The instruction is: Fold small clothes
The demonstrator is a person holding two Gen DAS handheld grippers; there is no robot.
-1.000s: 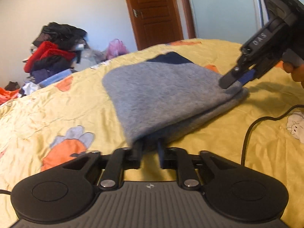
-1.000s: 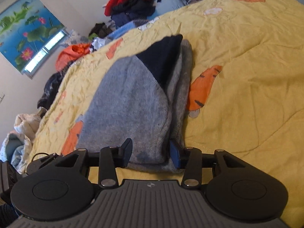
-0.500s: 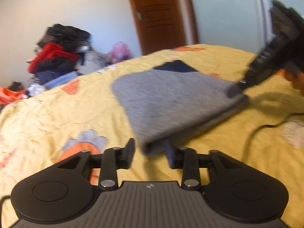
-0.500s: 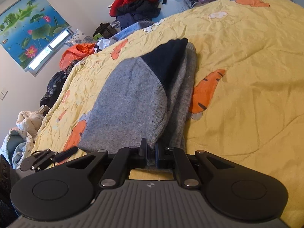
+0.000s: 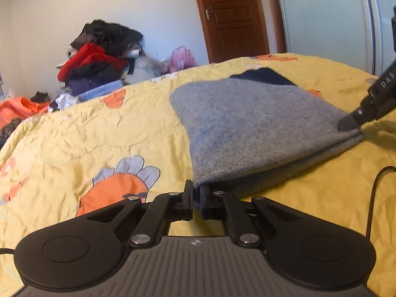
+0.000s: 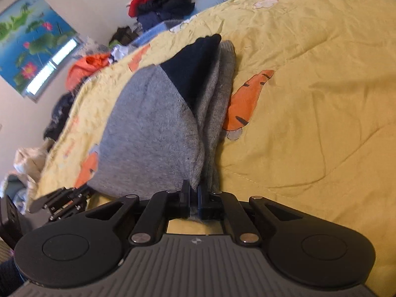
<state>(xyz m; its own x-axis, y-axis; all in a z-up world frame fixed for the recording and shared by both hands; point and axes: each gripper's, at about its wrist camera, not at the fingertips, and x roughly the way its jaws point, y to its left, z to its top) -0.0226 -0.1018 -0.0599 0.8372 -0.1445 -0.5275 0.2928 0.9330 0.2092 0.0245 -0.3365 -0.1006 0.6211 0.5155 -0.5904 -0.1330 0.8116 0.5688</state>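
A: Starting closest in, what are the tongs doing?

B: The left tongs (image 5: 196,195) are sitting pinched tight on the near corner of the grey garment (image 5: 250,126). Half a second back their jaws were standing apart around that corner, so this grip is brand new. The right tongs (image 6: 194,195) are likewise clamped on their own corner of the same hem, with knit fabric bunching between the pads; a second ago they were gaping around it and closed a moment before the left did.

A: So both corners are being held now?

B: Yes, I'm reading it that way. From the left camera the right tongs (image 5: 351,121) are showing as a dark tip pressing the far corner of the hem.

A: And where is the garment lying?

B: It is resting flat on the yellow bedspread (image 5: 104,133), already doubled over, with a navy part (image 6: 195,69) peeking out at its far end.

A: What does the change mean?

B: Grasping seems finished, so the next fold is probably becoming possible: lifting the hem and carrying it toward the navy end.

A: Anything beyond?

B: A pile of clothes (image 5: 99,52) is waiting past the bed, and a wooden door (image 5: 232,17) is standing behind.
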